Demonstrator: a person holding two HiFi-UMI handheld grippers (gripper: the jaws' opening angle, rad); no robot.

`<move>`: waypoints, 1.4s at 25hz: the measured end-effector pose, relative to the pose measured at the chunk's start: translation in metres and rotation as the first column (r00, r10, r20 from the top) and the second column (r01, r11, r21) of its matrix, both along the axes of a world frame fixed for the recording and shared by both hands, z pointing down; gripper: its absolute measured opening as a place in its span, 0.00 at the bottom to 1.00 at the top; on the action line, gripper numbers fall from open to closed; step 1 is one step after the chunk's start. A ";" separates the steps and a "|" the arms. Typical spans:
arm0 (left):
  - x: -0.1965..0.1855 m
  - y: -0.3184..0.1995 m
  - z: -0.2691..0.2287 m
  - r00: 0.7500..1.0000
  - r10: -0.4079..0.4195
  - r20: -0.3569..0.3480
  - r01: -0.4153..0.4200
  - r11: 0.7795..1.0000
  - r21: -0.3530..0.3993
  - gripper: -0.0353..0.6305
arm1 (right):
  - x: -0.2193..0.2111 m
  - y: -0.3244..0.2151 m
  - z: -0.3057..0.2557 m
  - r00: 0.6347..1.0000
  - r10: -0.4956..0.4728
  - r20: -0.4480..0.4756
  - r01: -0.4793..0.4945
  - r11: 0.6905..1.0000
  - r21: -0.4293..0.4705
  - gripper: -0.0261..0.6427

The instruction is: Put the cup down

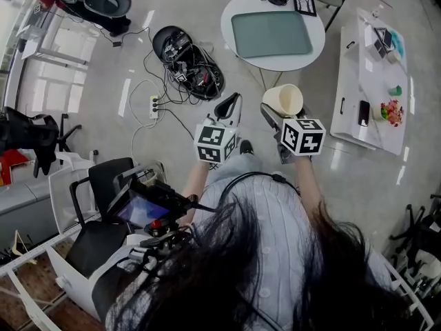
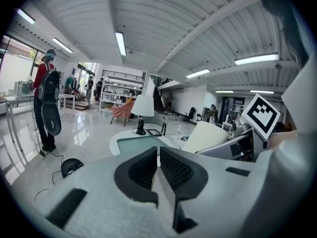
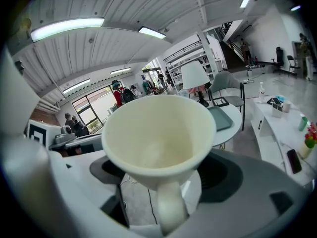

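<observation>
A cream cup (image 1: pixel 282 100) with a wide flared mouth is held in the air over the floor, and my right gripper (image 1: pixel 284 116) is shut on it. In the right gripper view the cup (image 3: pixel 158 138) fills the middle, its handle (image 3: pixel 170 207) pointing back between the jaws and its inside empty. My left gripper (image 1: pixel 227 107) hangs just left of it, shut with nothing between its ribbed black pads (image 2: pixel 173 168). From the left gripper view the cup (image 2: pixel 205 135) shows to the right, beside the right gripper's marker cube (image 2: pixel 261 114).
A round white table (image 1: pixel 275 62) carrying a grey-green tray (image 1: pixel 271 34) stands ahead. To the right is a long white table (image 1: pixel 368 81) with a phone and small coloured items. Cables, a power strip (image 1: pixel 155 105) and an open black case (image 1: pixel 186 61) lie on the floor to the left.
</observation>
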State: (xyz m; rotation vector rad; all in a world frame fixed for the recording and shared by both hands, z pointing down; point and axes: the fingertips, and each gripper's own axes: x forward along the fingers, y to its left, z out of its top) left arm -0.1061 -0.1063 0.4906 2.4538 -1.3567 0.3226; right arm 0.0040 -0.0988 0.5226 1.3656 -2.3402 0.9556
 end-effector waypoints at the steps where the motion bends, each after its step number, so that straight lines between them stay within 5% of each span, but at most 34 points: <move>1: -0.002 -0.003 0.001 1.000 0.003 -0.003 -0.003 1.000 0.000 0.08 | -0.001 -0.002 0.000 1.000 0.007 -0.001 -0.007 1.000 0.000 0.66; 17: 0.010 -0.041 0.018 0.999 0.031 -0.039 -0.033 0.998 -0.048 0.08 | 0.020 -0.034 0.011 0.997 0.063 -0.036 -0.064 0.997 -0.043 0.66; 35: 0.026 -0.174 0.042 1.000 0.006 -0.003 -0.006 0.992 -0.129 0.08 | 0.048 -0.192 0.054 0.996 0.038 -0.076 -0.044 0.997 -0.068 0.66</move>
